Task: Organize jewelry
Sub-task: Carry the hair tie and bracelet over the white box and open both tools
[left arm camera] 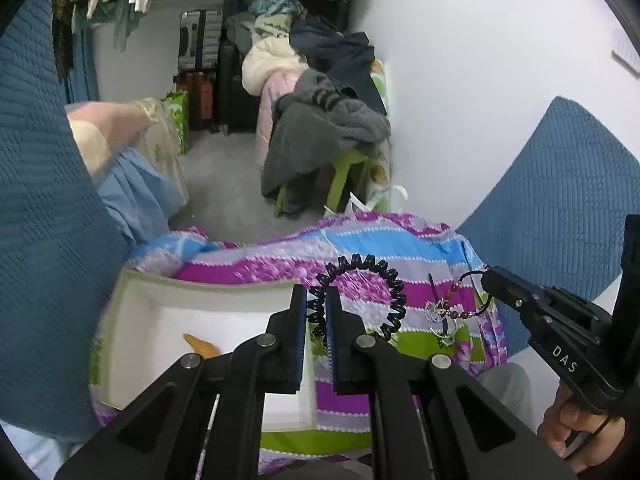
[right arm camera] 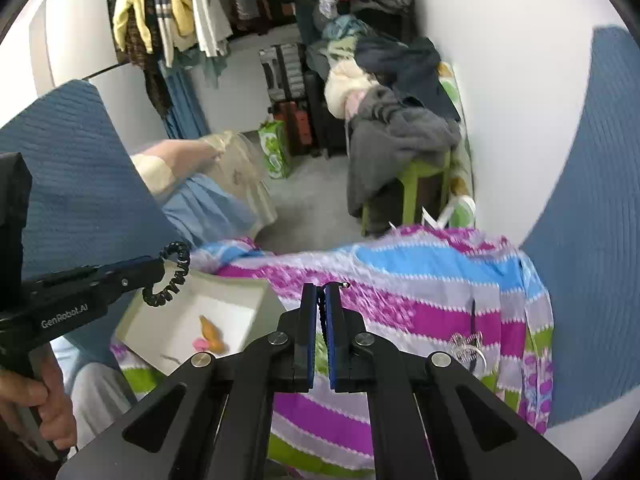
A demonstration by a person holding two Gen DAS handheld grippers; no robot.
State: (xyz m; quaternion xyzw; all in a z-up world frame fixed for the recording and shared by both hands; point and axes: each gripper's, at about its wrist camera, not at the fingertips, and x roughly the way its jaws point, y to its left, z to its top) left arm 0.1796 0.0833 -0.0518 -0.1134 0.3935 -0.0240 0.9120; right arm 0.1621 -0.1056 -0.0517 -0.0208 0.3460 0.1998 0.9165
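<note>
Over a striped cloth (left arm camera: 400, 248) of purple, blue and green, both grippers are held up. The left gripper (left arm camera: 317, 300) is pressed together on a black coiled hair tie (left arm camera: 372, 280): one end of the coil is pinched between its blue-edged pads, and the rest arcs up and to the right, then hangs down beside the right-hand finger. In the right wrist view the same coil (right arm camera: 172, 276) is seen dangling from that gripper's tip (right arm camera: 160, 270), above the near corner of a white box (right arm camera: 224, 308).

The right gripper (right arm camera: 319, 300) is likewise closed, pinching a thin dark cord (right arm camera: 320, 308) that shows between its pads. In the left wrist view this cord is seen to belong to a beaded bracelet (left arm camera: 452, 304) with red beads and a silvery charm, which hangs from the tip of the right gripper (left arm camera: 486, 276) and drops to the left of it, over the cloth.

The white box (left arm camera: 200, 292) lies on the cloth at the left, below and behind the left gripper's fingers. Inside it an orange piece (right arm camera: 210, 332) and a small pink piece (right arm camera: 200, 345) are seen. On the cloth at the right, well apart from the box, a silvery item (right arm camera: 466, 346) is lying. A hand (left arm camera: 576, 428) is wrapped around the right gripper's handle, and another hand (right arm camera: 36, 404) around the left one's.
</note>
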